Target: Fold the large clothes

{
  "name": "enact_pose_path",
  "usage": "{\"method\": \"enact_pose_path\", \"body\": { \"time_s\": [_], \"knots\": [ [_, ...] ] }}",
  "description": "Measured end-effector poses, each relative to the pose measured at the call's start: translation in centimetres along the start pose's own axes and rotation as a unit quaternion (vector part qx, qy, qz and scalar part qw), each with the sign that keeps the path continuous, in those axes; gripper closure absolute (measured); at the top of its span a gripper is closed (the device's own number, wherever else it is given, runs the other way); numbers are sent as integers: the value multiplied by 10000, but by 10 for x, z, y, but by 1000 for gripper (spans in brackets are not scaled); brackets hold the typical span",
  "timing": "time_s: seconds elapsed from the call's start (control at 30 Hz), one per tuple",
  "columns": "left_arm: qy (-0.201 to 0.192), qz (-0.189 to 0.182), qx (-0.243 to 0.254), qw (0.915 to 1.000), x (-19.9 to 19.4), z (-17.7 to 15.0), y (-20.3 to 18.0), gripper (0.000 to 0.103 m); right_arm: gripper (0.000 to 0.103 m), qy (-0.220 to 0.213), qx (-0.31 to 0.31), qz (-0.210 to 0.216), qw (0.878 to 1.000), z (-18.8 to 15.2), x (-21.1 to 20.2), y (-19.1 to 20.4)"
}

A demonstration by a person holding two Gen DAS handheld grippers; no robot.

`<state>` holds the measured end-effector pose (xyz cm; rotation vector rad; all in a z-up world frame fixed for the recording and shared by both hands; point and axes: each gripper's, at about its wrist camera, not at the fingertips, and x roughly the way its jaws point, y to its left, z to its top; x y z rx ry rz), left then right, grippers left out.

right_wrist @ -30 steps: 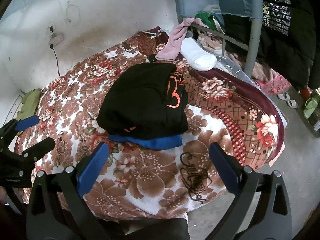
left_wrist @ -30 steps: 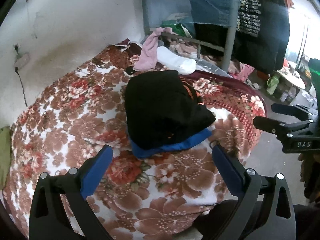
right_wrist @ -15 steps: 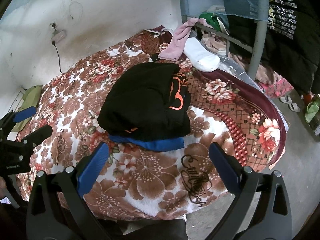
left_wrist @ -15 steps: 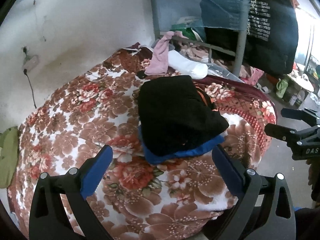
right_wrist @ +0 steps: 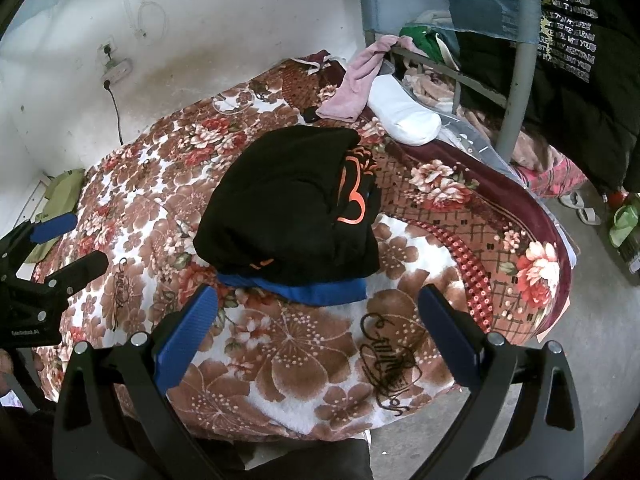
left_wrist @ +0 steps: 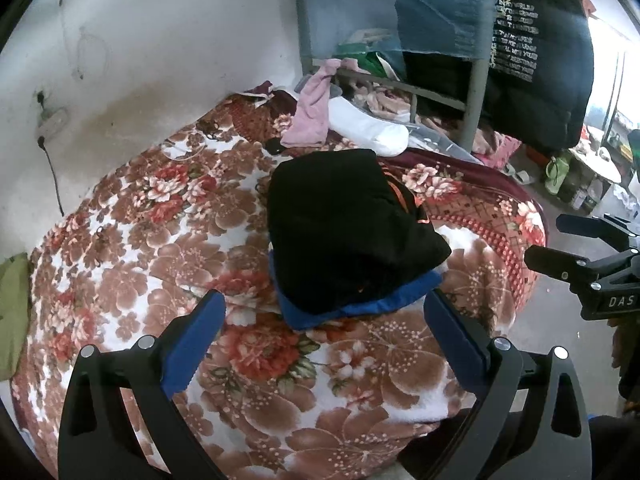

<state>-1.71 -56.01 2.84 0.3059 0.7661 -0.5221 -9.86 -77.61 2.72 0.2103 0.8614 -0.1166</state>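
A folded black garment [left_wrist: 344, 228] with orange print lies on a folded blue garment [left_wrist: 360, 308] in the middle of the floral blanket [left_wrist: 160, 240] on the bed. It also shows in the right wrist view [right_wrist: 288, 204], with the blue one [right_wrist: 320, 292] under it. My left gripper [left_wrist: 324, 320] is open and empty, held above the bed's near edge, short of the pile. My right gripper [right_wrist: 316, 316] is open and empty, also short of the pile. Each gripper shows at the side of the other's view.
A pink cloth [left_wrist: 312, 116] and a white bundle [left_wrist: 372, 128] lie at the bed's far end by a metal bed frame [left_wrist: 476, 84]. Dark clothes [left_wrist: 536, 60] hang at the right. A green cloth [right_wrist: 60, 196] lies at the left. The wall has a socket [right_wrist: 116, 68].
Both grippers have drawn back and swung slightly, so the pile has shifted in view. The pile itself has not moved. Both jaws stay open.
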Motion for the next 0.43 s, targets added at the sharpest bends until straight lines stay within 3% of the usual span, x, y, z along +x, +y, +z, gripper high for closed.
{"method": "enact_pose_path", "body": {
  "time_s": [0.43],
  "knots": [
    [53, -115, 122, 9998, 2, 2, -2, 5, 5, -3, 11, -6, 10000, -1, -1, 0]
  ]
}}
